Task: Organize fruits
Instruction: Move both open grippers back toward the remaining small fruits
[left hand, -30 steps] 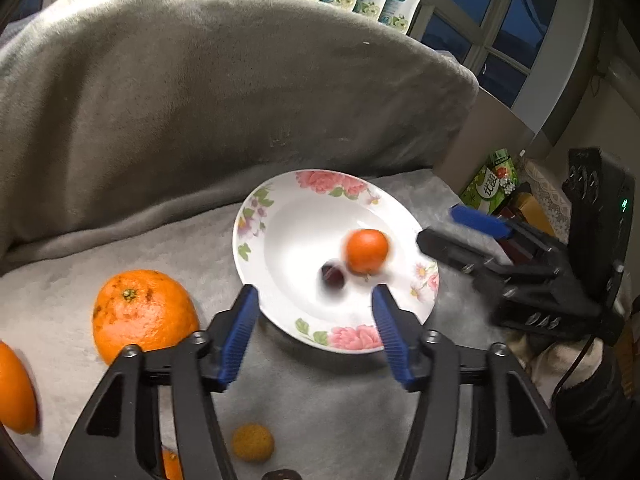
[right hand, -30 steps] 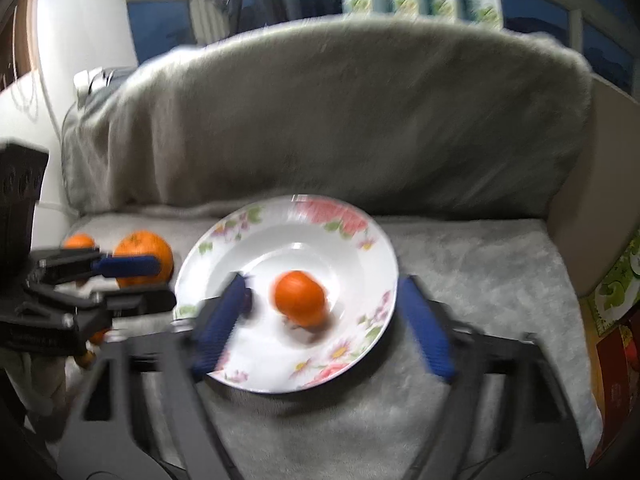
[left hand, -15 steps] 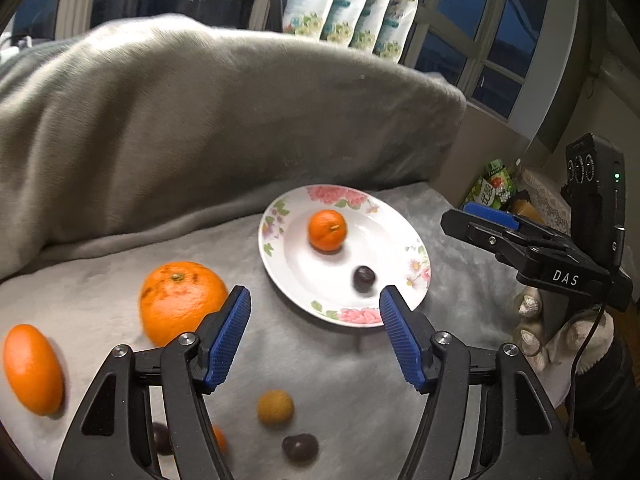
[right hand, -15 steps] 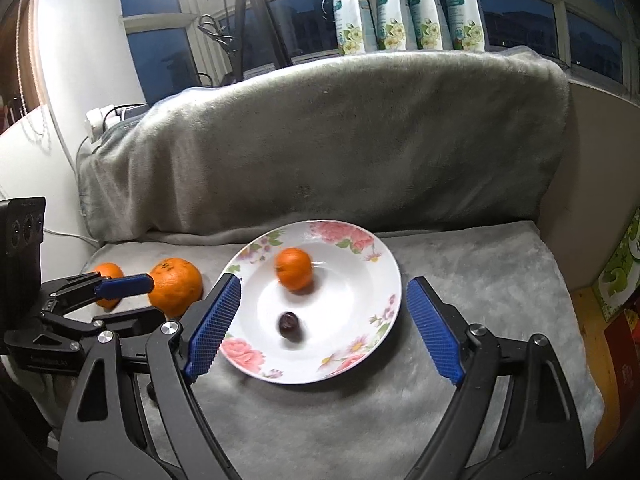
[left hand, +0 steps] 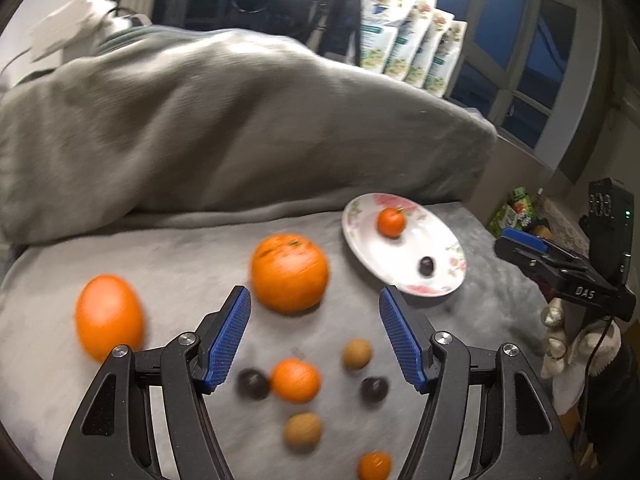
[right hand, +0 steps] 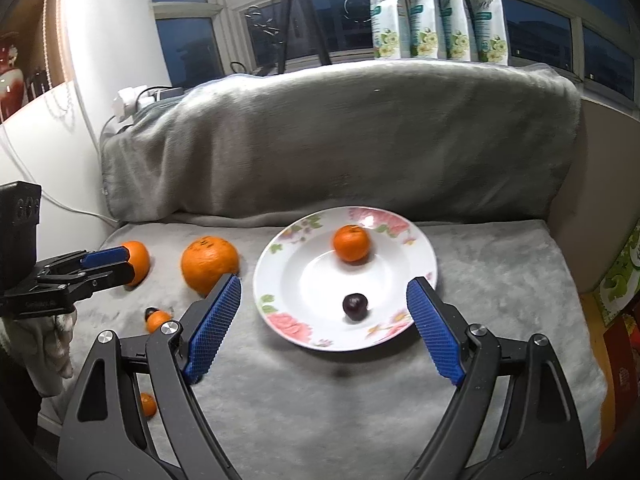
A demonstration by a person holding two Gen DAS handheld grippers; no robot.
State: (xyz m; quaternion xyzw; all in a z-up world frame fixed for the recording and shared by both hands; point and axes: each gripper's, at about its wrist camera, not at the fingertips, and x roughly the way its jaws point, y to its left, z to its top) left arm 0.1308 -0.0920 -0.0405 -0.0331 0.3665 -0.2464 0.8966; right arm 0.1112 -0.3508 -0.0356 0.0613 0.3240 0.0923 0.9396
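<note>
A floral white plate (right hand: 420, 248) lies on the grey blanket and holds a small mandarin (right hand: 351, 243) and a dark plum (right hand: 355, 306); it also shows in the left wrist view (left hand: 448, 240). My right gripper (right hand: 324, 328) is open and empty above the plate's near rim. My left gripper (left hand: 315, 334) is open and empty above loose fruit: a big orange (left hand: 289, 273), a smooth orange (left hand: 109, 316), a small mandarin (left hand: 295, 380), two dark plums (left hand: 253, 384) (left hand: 374, 389), and two brown round fruits (left hand: 357, 354) (left hand: 303, 432).
A grey blanket covers the sofa back (right hand: 340, 140) behind the fruit. Floral pouches (right hand: 436, 8) stand on the window sill. Green boxes (right hand: 624, 276) sit past the seat's right edge. Another tiny mandarin (left hand: 374, 465) lies at the seat's front edge.
Both grippers have pulled back from the plate. The left view has swung left and back, bringing the loose fruit under its fingers. The mandarin has rolled to the plate's far side.
</note>
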